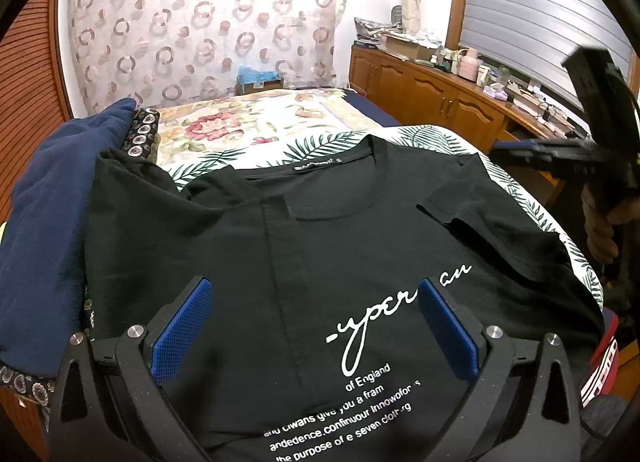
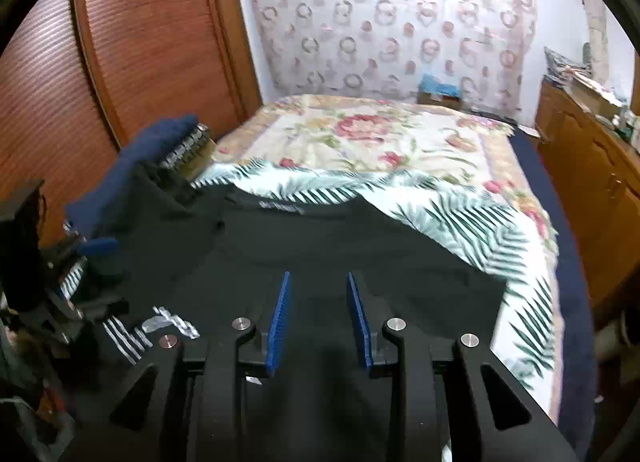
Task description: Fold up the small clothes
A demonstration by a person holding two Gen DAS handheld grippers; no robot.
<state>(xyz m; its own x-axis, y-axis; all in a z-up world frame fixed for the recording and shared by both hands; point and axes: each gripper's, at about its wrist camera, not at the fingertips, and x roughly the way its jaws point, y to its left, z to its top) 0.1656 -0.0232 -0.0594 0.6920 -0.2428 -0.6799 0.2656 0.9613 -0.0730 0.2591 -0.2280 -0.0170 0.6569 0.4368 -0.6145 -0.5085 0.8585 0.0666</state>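
Now both grippers angle down over the black T-shirt (image 1: 320, 230).
Left gripper (image 1: 316, 326) gapes wide; right gripper (image 2: 318, 322) stands narrowly parted, gripping nothing, near the bed's (image 2: 400, 134) foot edge.

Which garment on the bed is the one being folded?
Start at the bed's leaf-print sheet near its foot. The black short-sleeved T-shirt lies spread on it. Unlike the plain navy fleece bundle beside it, it carries white printed lettering.
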